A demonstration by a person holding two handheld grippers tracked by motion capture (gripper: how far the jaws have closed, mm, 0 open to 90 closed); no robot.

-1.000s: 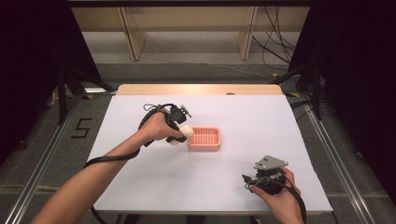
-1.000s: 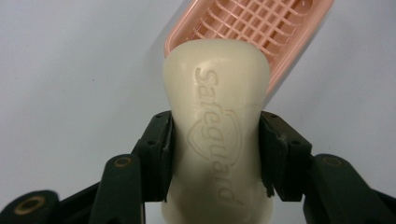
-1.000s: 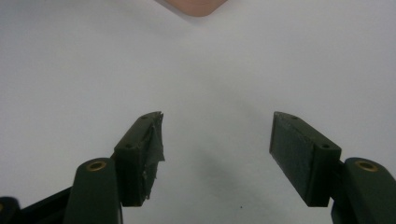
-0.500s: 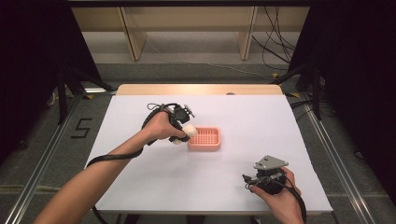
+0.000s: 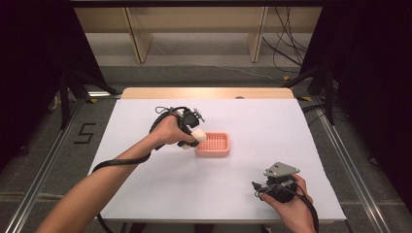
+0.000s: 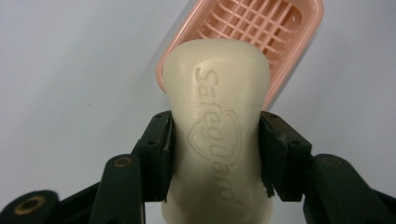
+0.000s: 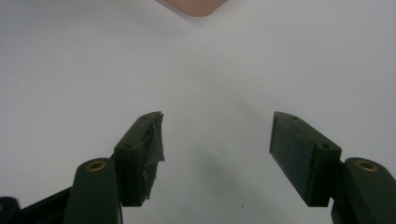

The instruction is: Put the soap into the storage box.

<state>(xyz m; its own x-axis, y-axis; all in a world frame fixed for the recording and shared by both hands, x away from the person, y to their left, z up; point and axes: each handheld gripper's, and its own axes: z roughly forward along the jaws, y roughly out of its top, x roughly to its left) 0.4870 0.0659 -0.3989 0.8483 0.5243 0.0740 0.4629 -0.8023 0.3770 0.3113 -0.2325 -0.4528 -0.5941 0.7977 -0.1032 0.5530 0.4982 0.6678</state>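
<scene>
- Centre of the high view: the left gripper (image 5: 193, 137) clamps a cream soap bar (image 6: 218, 121) between both pads, its far end poised over the near rim of the pink soap dish (image 5: 214, 144), probably ready to lower it in.
- The bar is smooth and rounded, with embossed lettering; the plastic dish has a grid floor, likely for drainage.
- Lower right: the right gripper (image 5: 275, 186) rests on the white table (image 5: 272, 126), jaws wide apart and empty.

From my high view the white table (image 5: 233, 184) is evenly and brightly lit, and its surroundings fall to near black. My gripper views are soft, slightly grainy, with faint shadows beneath the jaws and no glare.
</scene>
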